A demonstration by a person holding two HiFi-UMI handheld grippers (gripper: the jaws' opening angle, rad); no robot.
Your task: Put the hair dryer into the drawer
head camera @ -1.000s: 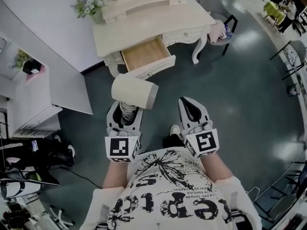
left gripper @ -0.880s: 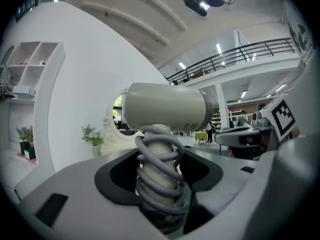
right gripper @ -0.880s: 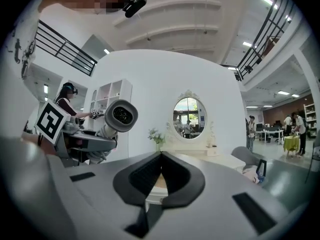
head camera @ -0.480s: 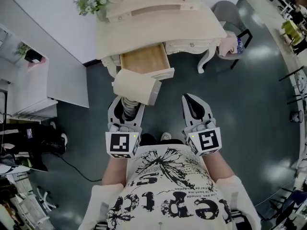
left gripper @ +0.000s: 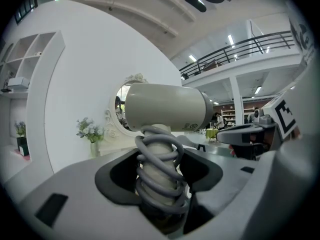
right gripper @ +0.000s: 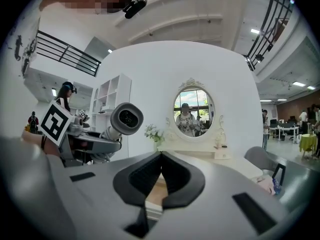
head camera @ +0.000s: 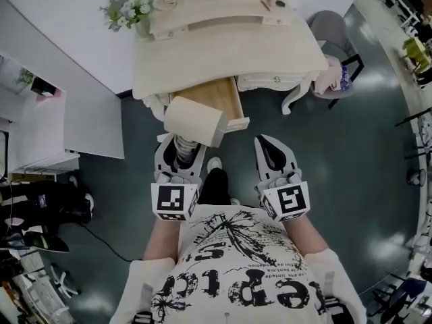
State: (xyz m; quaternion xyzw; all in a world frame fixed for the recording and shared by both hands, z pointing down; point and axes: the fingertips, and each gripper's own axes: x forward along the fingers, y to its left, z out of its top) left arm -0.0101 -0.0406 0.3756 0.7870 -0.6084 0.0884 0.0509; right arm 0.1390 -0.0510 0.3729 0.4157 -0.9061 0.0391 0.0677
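My left gripper is shut on the handle of the cream hair dryer, whose grey cord is coiled round that handle. The dryer's barrel lies crosswise above the jaws. In the head view the barrel hangs over the front of the open wooden drawer of the cream dressing table. My right gripper is shut and holds nothing; it sits to the right of the drawer, level with the left one. The right gripper view shows the dryer's nozzle at left and the drawer past the jaw tips.
A vase of flowers and an oval mirror stand at the table's back. A grey chair with cloth on it is right of the table. A white cabinet is at the left. My foot is between the grippers.
Both grippers and I have moved closer to the dressing table. The hair dryer's barrel now overlaps the open drawer's front; before it was short of it.
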